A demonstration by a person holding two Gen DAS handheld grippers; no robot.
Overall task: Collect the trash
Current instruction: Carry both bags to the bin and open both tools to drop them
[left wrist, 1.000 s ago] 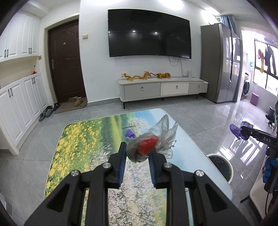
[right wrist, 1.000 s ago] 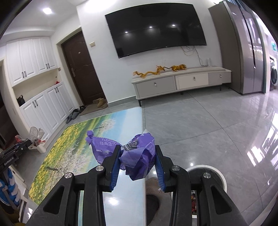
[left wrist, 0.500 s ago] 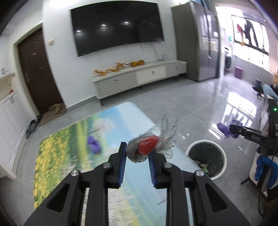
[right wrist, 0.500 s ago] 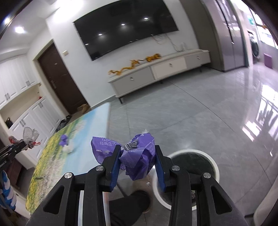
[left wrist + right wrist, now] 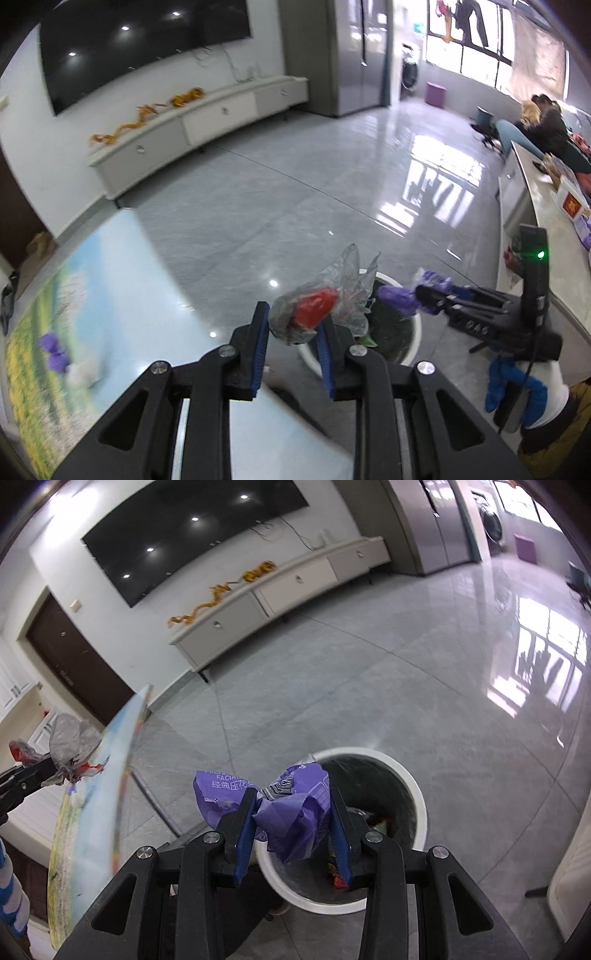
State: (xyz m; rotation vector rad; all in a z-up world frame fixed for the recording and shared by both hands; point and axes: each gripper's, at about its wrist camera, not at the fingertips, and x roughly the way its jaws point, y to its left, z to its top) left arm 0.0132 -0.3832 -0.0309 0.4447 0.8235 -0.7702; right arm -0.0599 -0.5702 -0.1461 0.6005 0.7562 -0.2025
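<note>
1. Here the left gripper [image 5: 291,328] is clamped on a clear wrap [image 5: 325,302] with a red scrap inside; the wrap sits above the near-left rim of the bin [image 5: 415,332], not over its centre. Released now, it could catch the rim or land on the floor.
2. The right gripper [image 5: 291,812] is clamped on a purple bag [image 5: 291,812], held over the bin's [image 5: 413,786] near-left part. Its crumpled tail overhangs the left finger and could snag there on release.
3. Both grippers crowd one opening; they may collide.
4. More scraps [image 5: 55,354] lie on the table [image 5: 110,295], far left.
</note>
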